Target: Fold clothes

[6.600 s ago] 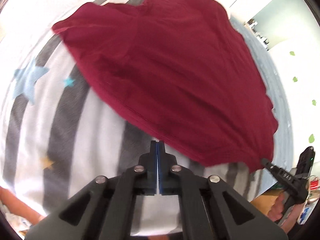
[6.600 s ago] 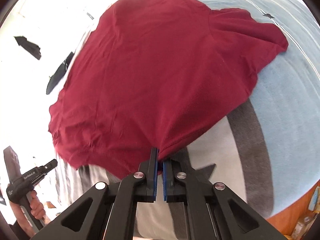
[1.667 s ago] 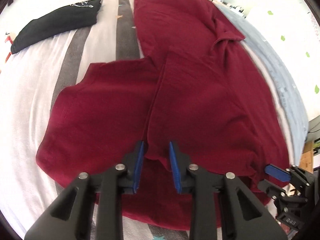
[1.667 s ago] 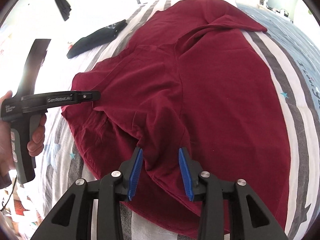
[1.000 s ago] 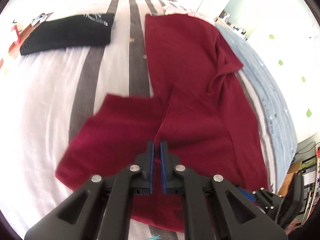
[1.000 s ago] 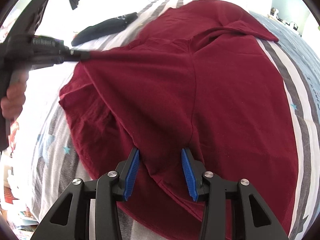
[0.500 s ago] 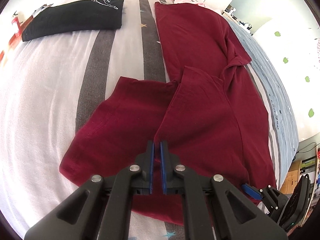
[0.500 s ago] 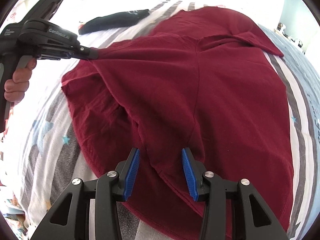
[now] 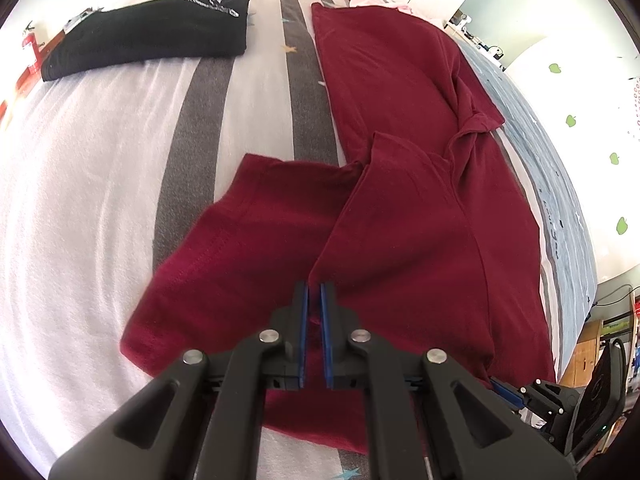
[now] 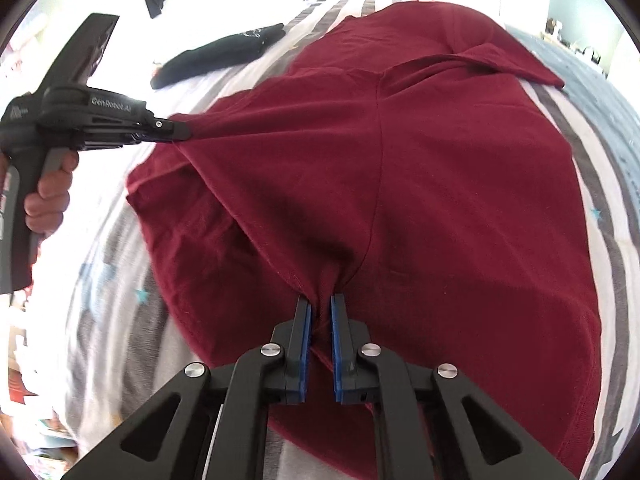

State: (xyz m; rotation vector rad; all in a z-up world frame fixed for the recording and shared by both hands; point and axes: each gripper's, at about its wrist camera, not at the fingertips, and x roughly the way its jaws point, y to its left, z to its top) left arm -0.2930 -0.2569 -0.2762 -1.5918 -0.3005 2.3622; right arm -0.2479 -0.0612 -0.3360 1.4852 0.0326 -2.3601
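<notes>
Far left in the left wrist view, a folded black garment (image 9: pixel 148 36) lies on the striped bedsheet (image 9: pixel 80 184), well apart from the work. Right of it, the dark red shirt (image 9: pixel 412 216) is spread lengthwise along the bed, its far hem reaching toward the headboard end and its near part bunched toward the camera. One sleeve (image 9: pixel 256 224) lies out flat to the left over a grey stripe. The left tool (image 9: pixel 314 292) is clenched on a fold edge of the shirt, with a thin strip of red cloth between its blue pads and the fold lifted into a ridge running away from them. At the near right corner of that view the other tool's blue tip and black body show against the shirt's edge.

In the right wrist view, a hand (image 10: pixel 46 196) grips the handle of the left tool (image 10: pixel 176 134) at the left, and the cloth is pulled taut from its tip. The shirt (image 10: pixel 460 208) fills the middle and right, with the black garment (image 10: pixel 218 56) beyond it at the far left. The right tool (image 10: pixel 320 306) is clenched on gathered cloth at the shirt's near edge, puckers fanning out from between the blue pads. The bedsheet (image 10: pixel 600 168) with its grey stripes and small stars shows along the right.
</notes>
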